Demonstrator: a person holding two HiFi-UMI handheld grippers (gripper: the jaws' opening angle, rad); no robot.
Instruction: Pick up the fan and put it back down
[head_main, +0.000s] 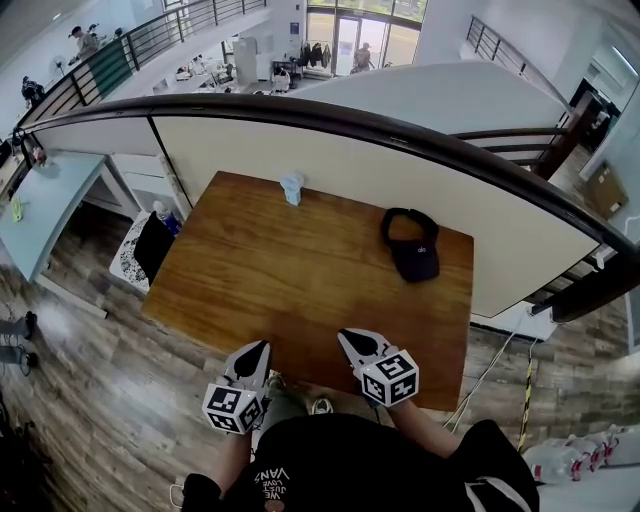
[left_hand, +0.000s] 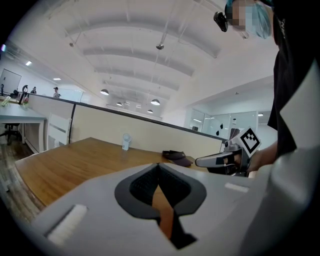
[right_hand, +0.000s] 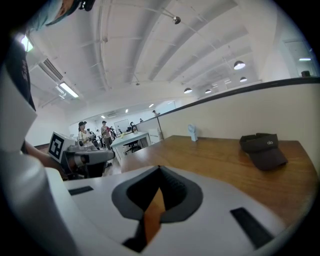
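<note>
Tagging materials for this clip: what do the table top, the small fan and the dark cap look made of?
The table top looks like wood or veneer: brown, visible grain, slight sheen. The fan seems pale smooth plastic, though too small to be sure. The cap looks like dark matte fabric with a stiffer brim.

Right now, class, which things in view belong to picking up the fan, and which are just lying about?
Job in hand: small pale blue desk fan at the far edge of the brown wooden table; left gripper and right gripper, both shut and empty.
Lying about: dark visor cap.
</note>
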